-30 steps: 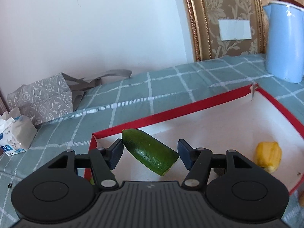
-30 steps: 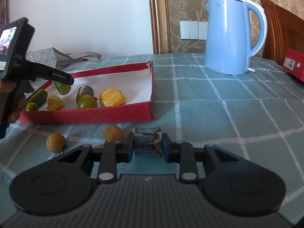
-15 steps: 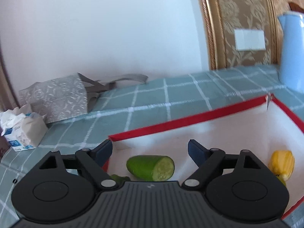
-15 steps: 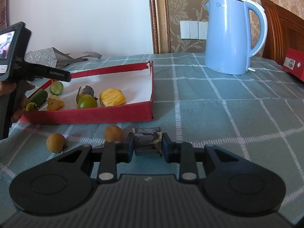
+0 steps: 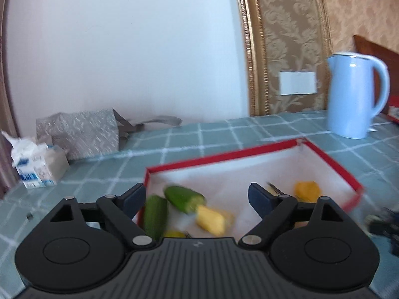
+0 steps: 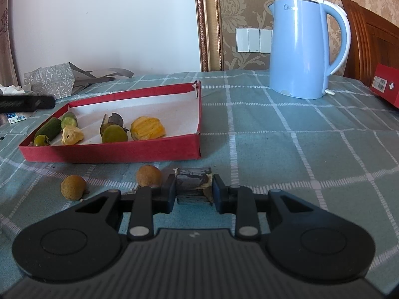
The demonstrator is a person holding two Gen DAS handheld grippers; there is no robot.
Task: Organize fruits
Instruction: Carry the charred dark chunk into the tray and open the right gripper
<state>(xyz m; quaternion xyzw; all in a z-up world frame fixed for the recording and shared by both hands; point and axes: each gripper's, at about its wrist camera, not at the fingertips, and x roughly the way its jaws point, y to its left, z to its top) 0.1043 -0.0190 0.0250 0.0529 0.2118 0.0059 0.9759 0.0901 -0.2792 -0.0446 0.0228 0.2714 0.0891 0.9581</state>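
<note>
Right claw (image 6: 194, 191) clamps dark chunk (image 6: 192, 182) (kettle (image 6: 303, 47) behind).

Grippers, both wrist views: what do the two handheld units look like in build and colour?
The left gripper and right gripper look the same: a matte black plastic body with a ribbed centre plate bearing a small pale logo, two round domed housings at the sides, black linkage arms with silver rivets, and dark blue pads on the fingers. No cables, hands or sleeves show.

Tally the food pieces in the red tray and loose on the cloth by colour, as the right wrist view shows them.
Green: 4
Yellow: 2
Brown, loose on the cloth: 2
Total: 8
</note>
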